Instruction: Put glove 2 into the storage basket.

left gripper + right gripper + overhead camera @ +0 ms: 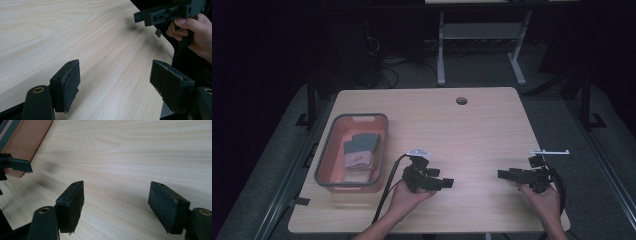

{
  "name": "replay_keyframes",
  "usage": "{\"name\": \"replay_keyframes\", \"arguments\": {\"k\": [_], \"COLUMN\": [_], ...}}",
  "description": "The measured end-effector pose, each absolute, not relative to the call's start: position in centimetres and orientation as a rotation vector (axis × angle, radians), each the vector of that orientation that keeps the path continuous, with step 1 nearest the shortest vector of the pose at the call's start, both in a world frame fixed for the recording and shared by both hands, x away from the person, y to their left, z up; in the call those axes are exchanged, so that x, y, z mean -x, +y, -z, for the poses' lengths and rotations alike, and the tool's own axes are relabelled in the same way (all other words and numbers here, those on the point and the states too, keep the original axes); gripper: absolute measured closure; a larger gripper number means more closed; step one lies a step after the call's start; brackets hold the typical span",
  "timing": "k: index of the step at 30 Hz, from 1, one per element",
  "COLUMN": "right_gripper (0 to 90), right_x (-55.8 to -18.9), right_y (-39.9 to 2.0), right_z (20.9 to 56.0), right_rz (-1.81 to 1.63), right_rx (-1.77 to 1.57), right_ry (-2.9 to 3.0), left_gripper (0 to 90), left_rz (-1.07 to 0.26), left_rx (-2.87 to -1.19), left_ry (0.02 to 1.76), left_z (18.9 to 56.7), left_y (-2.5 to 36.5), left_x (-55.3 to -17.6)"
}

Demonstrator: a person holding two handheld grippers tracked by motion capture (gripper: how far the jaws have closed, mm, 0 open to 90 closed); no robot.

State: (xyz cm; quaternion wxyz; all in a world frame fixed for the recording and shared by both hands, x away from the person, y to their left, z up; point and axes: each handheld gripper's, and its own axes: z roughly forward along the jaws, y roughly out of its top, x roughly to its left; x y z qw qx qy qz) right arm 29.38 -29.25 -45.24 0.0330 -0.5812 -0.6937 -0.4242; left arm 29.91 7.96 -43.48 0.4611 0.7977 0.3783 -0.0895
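Bin (325, 161) first, far left on the wooden table (472, 130): a grey-rimmed tub with an orange floor, and folded cloths (359, 150) lying inside it, grey ones at the far end and a pinkish one nearer the person. Moving right, just beside the bin's near corner, the left hand (408, 196) holds the left gripper (447, 183) low above the tabletop, nose pointing toward the right side. In the left gripper view its jaws stand wide apart with bare wood grain between them, gripping nothing. Open table follows in the middle, with a round cable hole (461, 100) near the far edge. Over at the right edge, the right hand (543, 196) carries the right gripper (503, 174), nose turned left so the two tools face each other, well apart. Its jaws gape wide too, with plain wood between the pads (75, 205). That view also catches the bin's corner at upper left.
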Motion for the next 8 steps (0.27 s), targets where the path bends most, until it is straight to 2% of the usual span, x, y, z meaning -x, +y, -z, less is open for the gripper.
{"name": "replay_keyframes", "arguments": {"k": [8], "right_gripper": [28.3], "right_x": [-27.5], "right_y": [-28.8], "right_z": [46.0], "right_rz": [1.386], "right_rx": [1.819], "right_ry": [-2.223], "left_gripper": [24.5], "left_rz": [0.173], "left_rx": [-1.991], "left_ry": [0.871], "left_z": [43.8], "left_y": [7.9], "left_x": [-28.6]}}
